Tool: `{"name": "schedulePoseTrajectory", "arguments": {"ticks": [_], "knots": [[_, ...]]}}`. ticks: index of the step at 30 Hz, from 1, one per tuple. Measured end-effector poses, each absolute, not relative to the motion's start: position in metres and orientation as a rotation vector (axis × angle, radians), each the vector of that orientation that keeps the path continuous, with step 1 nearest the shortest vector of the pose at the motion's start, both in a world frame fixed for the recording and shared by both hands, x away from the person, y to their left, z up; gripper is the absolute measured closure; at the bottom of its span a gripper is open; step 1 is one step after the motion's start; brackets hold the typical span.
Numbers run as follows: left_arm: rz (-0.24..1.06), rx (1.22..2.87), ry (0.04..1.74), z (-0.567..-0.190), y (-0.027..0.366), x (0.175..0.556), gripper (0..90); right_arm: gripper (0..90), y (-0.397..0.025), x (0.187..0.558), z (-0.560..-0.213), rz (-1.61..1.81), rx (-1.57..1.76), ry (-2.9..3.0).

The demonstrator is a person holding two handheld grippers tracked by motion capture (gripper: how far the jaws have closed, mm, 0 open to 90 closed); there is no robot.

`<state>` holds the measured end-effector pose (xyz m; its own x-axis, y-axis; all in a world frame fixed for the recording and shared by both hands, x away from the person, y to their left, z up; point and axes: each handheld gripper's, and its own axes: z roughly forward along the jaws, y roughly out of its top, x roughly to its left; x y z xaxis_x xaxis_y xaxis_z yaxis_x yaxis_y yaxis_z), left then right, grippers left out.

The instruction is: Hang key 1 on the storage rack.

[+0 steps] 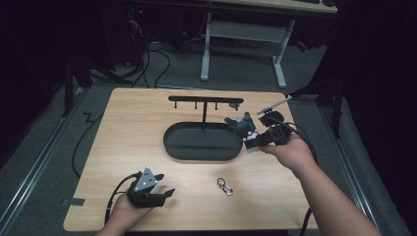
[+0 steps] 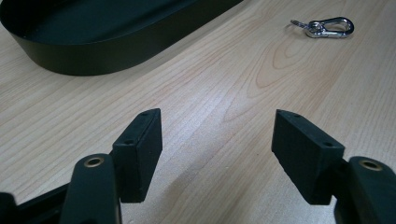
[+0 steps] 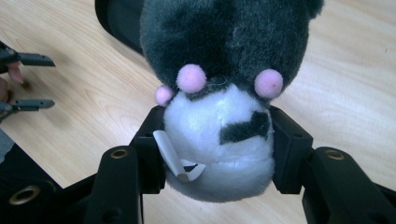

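On the wooden desk (image 1: pixel 147 128), a black oval tray (image 1: pixel 202 142) lies at the middle of the high view, with a thin post rising from its far side to a black crossbar (image 1: pixel 205 100) that carries small pegs. The tray's inside looks bare where it can be seen. Below and right of the tray, on open wood, lies a silver clip with a key ring (image 1: pixel 225 186); in the left claw view the same clip sits at the upper right (image 2: pixel 328 27), and the tray's dark wall (image 2: pixel 112 49) curves across the upper left. Nothing lies between that clip and the left claw.

The left claw (image 1: pixel 164 194) rests low at the lower left of the high view, held in a hand (image 1: pixel 123 211) that comes in from the bottom edge. Its jaws are spread wide, with only bare wood between them in its own view (image 2: pixel 217 156).

The plush toy (image 1: pixel 242 125), dark grey on top and white below, sits at the right end of the tray in the high view, right against the tray's rim and below the right end of the crossbar. The right claw (image 1: pixel 252 140) pinches it: in the right claw view the black jaws press into both sides of the toy's white lower part (image 3: pixel 219 140), its pink spots and grey head rising above them, a small white tag curling out at the lower left. The desk shows well below the toy there, and the left claw's tips show at that view's left edge.
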<state>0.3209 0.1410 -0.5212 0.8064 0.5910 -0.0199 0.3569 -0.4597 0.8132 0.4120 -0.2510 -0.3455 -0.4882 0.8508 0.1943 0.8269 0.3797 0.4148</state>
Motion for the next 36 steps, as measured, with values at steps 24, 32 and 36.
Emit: {"name": "schedulePoseTrajectory", "arguments": {"ticks": [24, 32, 36], "knots": [[0.326, 2.106, 0.688, -0.521, 0.14, 0.319, 34.3, 49.0, -0.259, 0.435, -0.324, 0.775, 1.592, 2.419], [0.322, 2.112, 0.687, -0.522, 0.139, 0.319, 34.4, 49.0, -0.272, 0.435, -0.344, 0.761, 1.647, 2.39], [0.324, 2.114, 0.687, -0.523, 0.138, 0.319, 34.4, 49.0, -0.274, 0.435, -0.354, 0.755, 1.664, 2.393]]}}
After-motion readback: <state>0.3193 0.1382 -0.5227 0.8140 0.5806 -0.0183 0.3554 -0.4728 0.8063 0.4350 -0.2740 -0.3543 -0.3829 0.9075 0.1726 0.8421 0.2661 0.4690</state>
